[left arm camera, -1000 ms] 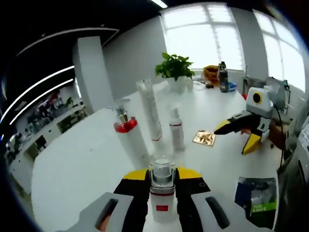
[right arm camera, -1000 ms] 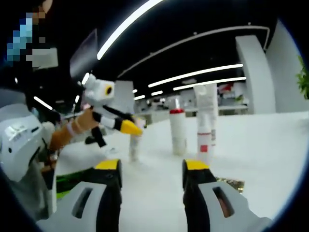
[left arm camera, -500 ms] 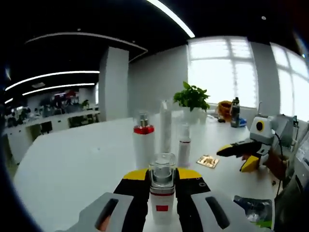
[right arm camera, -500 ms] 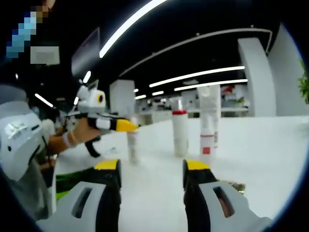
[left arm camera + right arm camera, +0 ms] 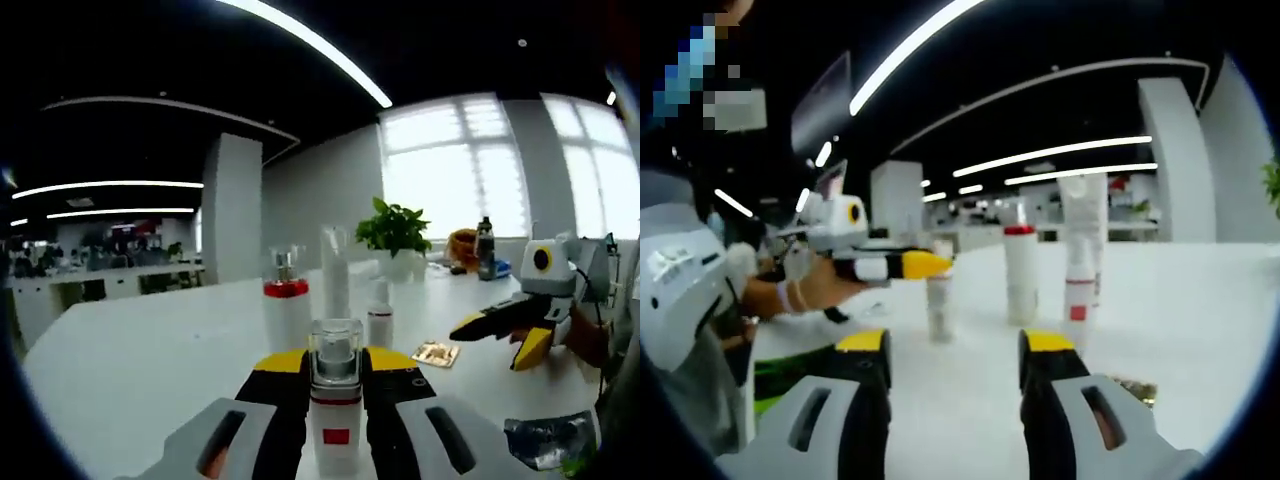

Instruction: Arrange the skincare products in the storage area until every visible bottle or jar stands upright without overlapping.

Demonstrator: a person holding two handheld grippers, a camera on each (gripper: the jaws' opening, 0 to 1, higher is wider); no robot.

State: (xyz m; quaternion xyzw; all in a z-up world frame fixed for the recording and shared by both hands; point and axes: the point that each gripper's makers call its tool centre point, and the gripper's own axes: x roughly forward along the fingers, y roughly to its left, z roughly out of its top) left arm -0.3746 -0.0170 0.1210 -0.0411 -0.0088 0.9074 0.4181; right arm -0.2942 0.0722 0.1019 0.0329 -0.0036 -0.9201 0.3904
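Jaws of my left gripper pinch a small clear-capped bottle that stands upright, long axis vertical, its red square label too small to read. Beyond that bottle on the white table stand a red-collared pump bottle, a tall tube and a small white bottle, all upright. Right of the pinched bottle my right gripper hovers with jaws spread, gripping nothing.
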